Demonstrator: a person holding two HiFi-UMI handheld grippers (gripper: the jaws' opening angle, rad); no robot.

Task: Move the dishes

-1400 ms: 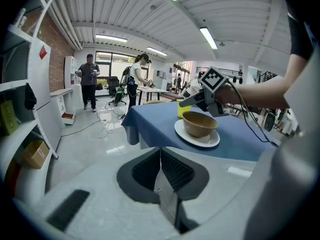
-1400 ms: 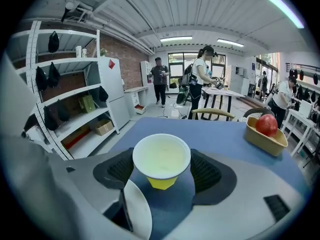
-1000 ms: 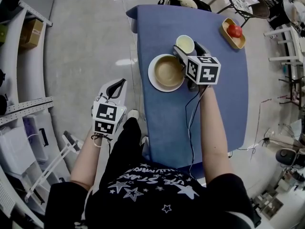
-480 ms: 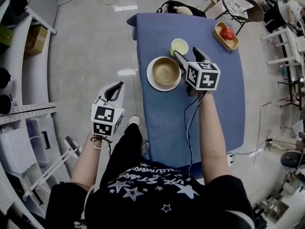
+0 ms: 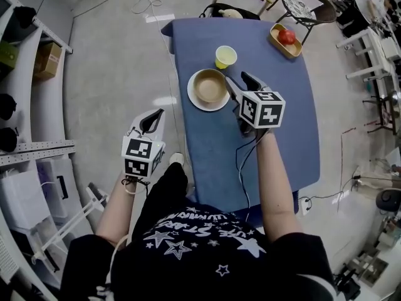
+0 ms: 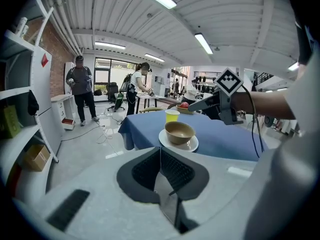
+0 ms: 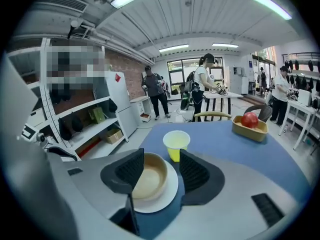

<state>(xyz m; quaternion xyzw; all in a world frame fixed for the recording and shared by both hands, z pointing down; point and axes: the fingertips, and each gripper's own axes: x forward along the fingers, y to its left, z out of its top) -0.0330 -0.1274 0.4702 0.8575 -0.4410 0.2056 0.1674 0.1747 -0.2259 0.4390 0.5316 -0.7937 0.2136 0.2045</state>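
Bowl (image 5: 209,85) — tan, round, on white plate (image 5: 210,108)

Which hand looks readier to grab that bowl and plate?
Likely right: the right tongs hover over the table beside the bowl on its plate, apart though just narrowing, nothing gripped. The left tongs are shut, off the table.

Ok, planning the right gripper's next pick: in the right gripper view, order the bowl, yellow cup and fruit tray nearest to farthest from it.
1. Bowl, just past the jaws, lower left.
2. Yellow cup, right behind it, centre.
3. Fruit tray, far back on the right.
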